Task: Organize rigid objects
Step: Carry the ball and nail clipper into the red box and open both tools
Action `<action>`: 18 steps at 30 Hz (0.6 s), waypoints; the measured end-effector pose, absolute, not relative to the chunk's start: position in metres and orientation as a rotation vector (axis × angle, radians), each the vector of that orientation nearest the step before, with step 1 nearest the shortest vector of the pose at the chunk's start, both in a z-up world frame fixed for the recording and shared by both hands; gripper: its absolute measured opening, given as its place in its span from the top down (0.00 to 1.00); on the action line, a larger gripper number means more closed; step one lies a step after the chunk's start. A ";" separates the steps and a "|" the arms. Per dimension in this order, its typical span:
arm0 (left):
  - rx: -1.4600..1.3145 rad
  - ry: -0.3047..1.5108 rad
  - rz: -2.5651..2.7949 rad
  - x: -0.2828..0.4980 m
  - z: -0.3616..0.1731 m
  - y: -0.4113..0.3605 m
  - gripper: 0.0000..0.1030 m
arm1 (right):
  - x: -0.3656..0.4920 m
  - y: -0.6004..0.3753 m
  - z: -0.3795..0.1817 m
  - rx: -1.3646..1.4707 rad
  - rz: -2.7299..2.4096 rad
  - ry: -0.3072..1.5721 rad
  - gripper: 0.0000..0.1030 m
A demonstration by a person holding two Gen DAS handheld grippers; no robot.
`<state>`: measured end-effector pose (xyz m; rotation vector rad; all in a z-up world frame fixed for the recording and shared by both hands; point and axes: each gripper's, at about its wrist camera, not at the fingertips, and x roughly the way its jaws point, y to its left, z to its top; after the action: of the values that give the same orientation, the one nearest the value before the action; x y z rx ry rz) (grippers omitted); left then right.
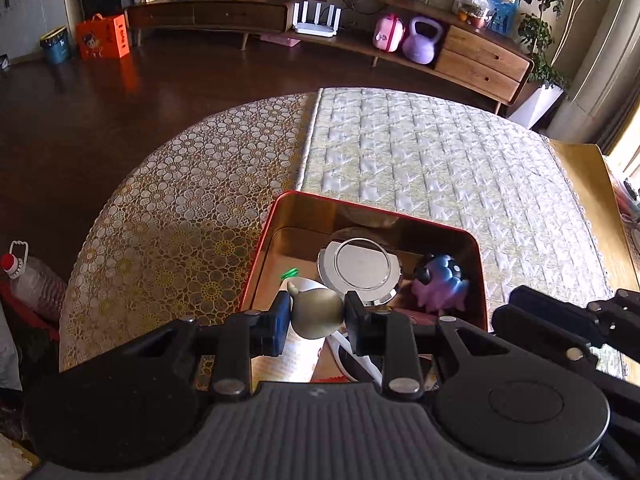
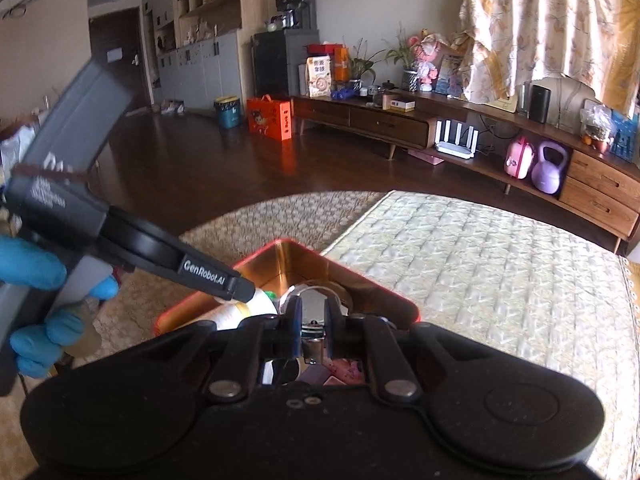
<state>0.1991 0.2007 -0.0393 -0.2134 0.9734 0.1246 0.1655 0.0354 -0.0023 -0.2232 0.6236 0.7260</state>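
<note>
A red metal tin [image 1: 264, 240] with a shiny gold inside stands on the table. In it lie a round silver lid [image 1: 360, 268], a purple-blue toy [image 1: 440, 280] and a white tube [image 1: 304, 356]. My left gripper [image 1: 318, 316] is shut on a small olive gourd-shaped figure [image 1: 318, 314], held over the tin's near-left part. My right gripper [image 2: 311, 320] hovers over the same tin [image 2: 400, 304], its blue-padded jaws nearly together around a shiny silver piece [image 2: 312, 340]. The left gripper's finger [image 2: 212, 276] reaches into the tin from the left in the right wrist view.
The round table has a lace cloth [image 1: 180, 208] on the left and a quilted mat [image 1: 440, 168] on the right. A plastic bottle [image 1: 32, 280] stands below the table's left edge. A long wooden sideboard [image 1: 480, 56] lines the far wall.
</note>
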 end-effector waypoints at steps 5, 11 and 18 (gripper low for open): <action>-0.195 0.983 0.107 0.208 -0.052 0.198 0.72 | 0.169 0.049 -0.030 -0.280 0.724 0.644 0.90; -0.157 0.982 0.075 0.214 -0.063 0.185 0.72 | 0.160 0.052 -0.051 -0.325 0.728 0.674 0.90; -0.119 0.995 0.033 0.217 -0.073 0.168 0.72 | 0.146 0.051 -0.055 -0.335 0.744 0.676 0.88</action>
<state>0.2170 0.1677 -0.0731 -0.1193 0.9950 0.0331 0.1456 0.0508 -0.0547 -0.3352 0.6761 0.7437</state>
